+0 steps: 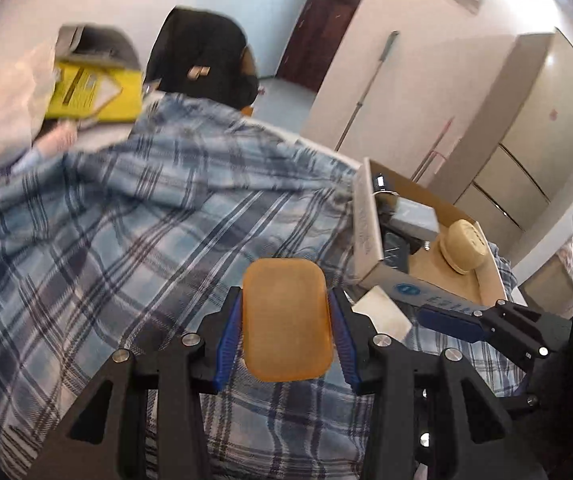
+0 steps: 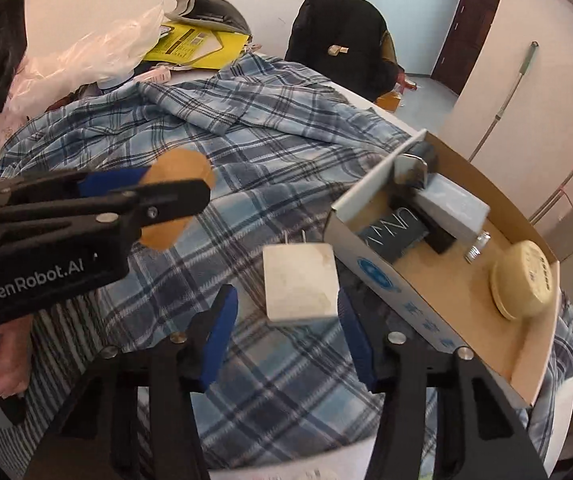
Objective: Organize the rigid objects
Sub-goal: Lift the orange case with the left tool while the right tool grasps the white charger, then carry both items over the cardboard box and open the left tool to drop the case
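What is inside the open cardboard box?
In the cardboard box: a round cream container, a pale blue-grey block, a dark lettered packet. Items beneath the block are hidden.

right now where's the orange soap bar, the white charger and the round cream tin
orange soap bar (image 1: 287, 320): left wrist view, middle of its flat face
white charger (image 2: 300, 284): right wrist view, centre of its top face
round cream tin (image 2: 524, 278): right wrist view, middle of its lid

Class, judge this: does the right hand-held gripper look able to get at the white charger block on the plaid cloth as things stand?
Probably yes. The white charger block lies between the open fingers of the right hand-held gripper, with nothing over it; the cardboard box sits close beside it.
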{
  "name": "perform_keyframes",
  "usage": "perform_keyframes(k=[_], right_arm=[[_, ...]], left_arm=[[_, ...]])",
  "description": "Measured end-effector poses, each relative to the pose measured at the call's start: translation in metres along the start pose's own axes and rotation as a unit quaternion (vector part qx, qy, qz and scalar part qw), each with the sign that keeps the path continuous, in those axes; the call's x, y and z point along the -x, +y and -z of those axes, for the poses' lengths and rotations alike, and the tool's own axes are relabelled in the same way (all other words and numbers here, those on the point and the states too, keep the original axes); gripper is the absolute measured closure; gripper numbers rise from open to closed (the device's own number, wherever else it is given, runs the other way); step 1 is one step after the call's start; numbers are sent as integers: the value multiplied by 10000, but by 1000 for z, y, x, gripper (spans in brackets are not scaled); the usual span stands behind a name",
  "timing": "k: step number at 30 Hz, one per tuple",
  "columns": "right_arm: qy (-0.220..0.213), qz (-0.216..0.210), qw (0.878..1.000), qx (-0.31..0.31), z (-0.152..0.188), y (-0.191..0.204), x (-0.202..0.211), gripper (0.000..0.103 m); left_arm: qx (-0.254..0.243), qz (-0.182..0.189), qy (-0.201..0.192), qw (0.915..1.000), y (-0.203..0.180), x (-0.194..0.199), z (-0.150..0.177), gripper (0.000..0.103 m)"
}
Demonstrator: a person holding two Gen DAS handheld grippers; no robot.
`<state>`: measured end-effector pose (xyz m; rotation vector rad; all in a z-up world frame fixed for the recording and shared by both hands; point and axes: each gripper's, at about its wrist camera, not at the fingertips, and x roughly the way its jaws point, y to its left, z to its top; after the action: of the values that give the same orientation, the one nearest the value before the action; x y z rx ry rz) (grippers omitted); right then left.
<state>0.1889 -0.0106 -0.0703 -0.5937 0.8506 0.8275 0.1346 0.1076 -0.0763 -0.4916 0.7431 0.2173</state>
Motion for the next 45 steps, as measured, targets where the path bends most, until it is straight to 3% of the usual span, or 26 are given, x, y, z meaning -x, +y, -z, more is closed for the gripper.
perform_keyframes(k=[4, 11, 28, 37, 41, 45], right_arm=[[39, 21, 9999, -114, -5, -6, -9, 52], [188, -162, 9992, -323, -3, -15, -24, 57], [229, -69, 9984, -507, -2, -14, -31, 59], [-647, 322, 9888, -1302, 39, -38, 53, 59], [-1202, 836, 9809, -1279, 64, -35, 91, 59], [-1499, 923, 9729, -1499, 85, -41, 116, 59]], left_arm=[[34, -63, 198, 9998, 1, -12, 1, 58], [-229, -98, -22, 9997, -8, -4, 1, 58], [-461, -86, -179, 9987, -19, 6, 1, 58], [-874, 47, -348, 9956, -34, 15, 4, 58], [-1328, 47, -666, 9889, -48, 25, 7, 58], [-1707, 95, -955, 9806, -61, 35, 13, 58]])
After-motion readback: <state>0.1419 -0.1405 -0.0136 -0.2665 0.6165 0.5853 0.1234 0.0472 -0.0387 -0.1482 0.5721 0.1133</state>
